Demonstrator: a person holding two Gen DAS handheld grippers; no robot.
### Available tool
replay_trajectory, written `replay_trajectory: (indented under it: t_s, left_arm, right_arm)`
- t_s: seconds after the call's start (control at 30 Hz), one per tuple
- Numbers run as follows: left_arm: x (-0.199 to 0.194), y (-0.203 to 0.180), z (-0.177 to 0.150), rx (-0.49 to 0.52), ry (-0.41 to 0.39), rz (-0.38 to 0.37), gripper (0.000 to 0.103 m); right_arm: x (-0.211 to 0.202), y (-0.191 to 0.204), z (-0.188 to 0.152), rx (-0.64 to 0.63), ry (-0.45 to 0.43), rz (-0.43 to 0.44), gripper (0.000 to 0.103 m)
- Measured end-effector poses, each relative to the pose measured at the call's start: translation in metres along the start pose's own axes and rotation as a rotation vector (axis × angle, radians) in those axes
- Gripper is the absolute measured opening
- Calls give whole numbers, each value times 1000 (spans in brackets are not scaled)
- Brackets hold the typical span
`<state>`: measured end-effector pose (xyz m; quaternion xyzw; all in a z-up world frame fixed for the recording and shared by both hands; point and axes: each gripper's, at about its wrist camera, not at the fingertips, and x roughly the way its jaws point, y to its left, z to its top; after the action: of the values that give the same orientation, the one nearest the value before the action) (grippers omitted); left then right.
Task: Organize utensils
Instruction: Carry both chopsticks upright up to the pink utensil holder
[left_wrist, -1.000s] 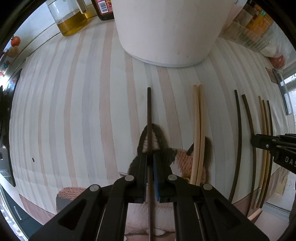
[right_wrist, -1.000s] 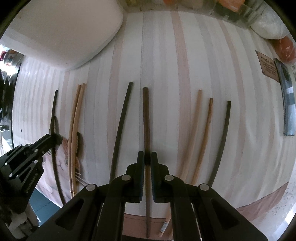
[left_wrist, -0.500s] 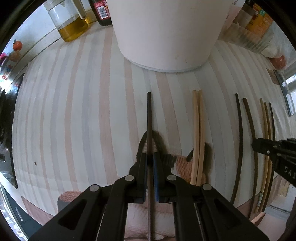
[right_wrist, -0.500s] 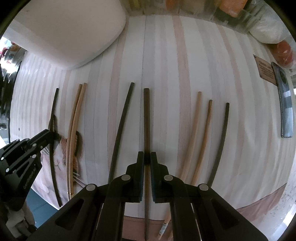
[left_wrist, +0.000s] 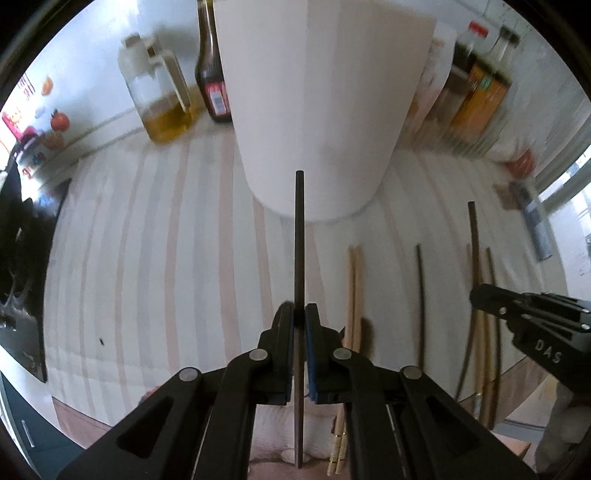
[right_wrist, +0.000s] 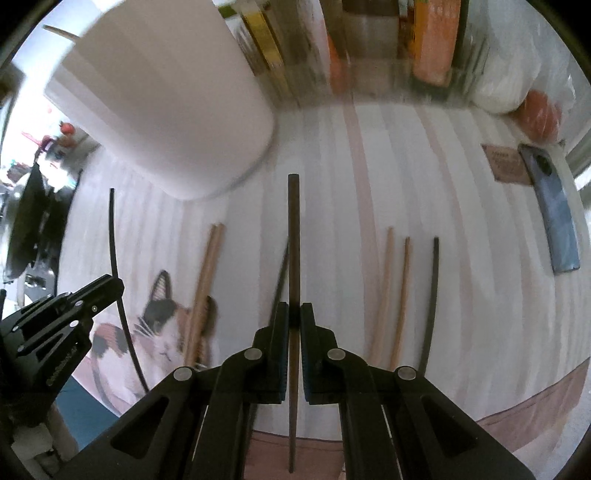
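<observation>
My left gripper (left_wrist: 300, 314) is shut on a dark chopstick (left_wrist: 299, 240), held off the striped cloth and pointing at the big white holder (left_wrist: 321, 103). My right gripper (right_wrist: 294, 314) is shut on a dark brown chopstick (right_wrist: 293, 236), also lifted above the cloth. A pair of light wooden chopsticks (left_wrist: 354, 291) lies right of the left gripper; it also shows in the right wrist view (right_wrist: 208, 273). More chopsticks lie on the cloth: one dark (left_wrist: 420, 295), two light (right_wrist: 395, 291) and one dark (right_wrist: 432, 295).
An oil jug (left_wrist: 162, 103) and a sauce bottle (left_wrist: 212, 74) stand behind the holder at the left. Boxes and jars (left_wrist: 476, 103) line the back right. A phone (right_wrist: 554, 214) lies at the right. A cat-print towel (right_wrist: 155, 332) hangs at the near edge.
Both grippers have lifted their chopsticks off the cloth and tilted up, so the holder's side and the back shelf now show. Both stayed shut.
</observation>
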<state>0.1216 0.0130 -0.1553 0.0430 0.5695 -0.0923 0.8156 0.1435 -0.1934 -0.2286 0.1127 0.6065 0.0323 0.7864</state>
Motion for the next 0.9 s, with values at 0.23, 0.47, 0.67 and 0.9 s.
replay_trajectory:
  t_s: [0.23, 0.47, 0.67, 0.9]
  left_arm:
    - [-43, 0, 14, -4, -125, -13, 3]
    - [-83, 3, 32, -13, -245, -31, 3]
    - [-127, 7, 53, -32, -345, -64, 3]
    - [-188, 12, 77, -47, -454, -124, 3]
  right_arm:
    - [-44, 6, 7, -1, -137, 44, 5]
    - [-90, 12, 18, -12, -306, 53, 5]
    - [-127, 24, 43, -7, -430, 74, 5]
    - [-190, 40, 80, -22, -556, 129, 5]
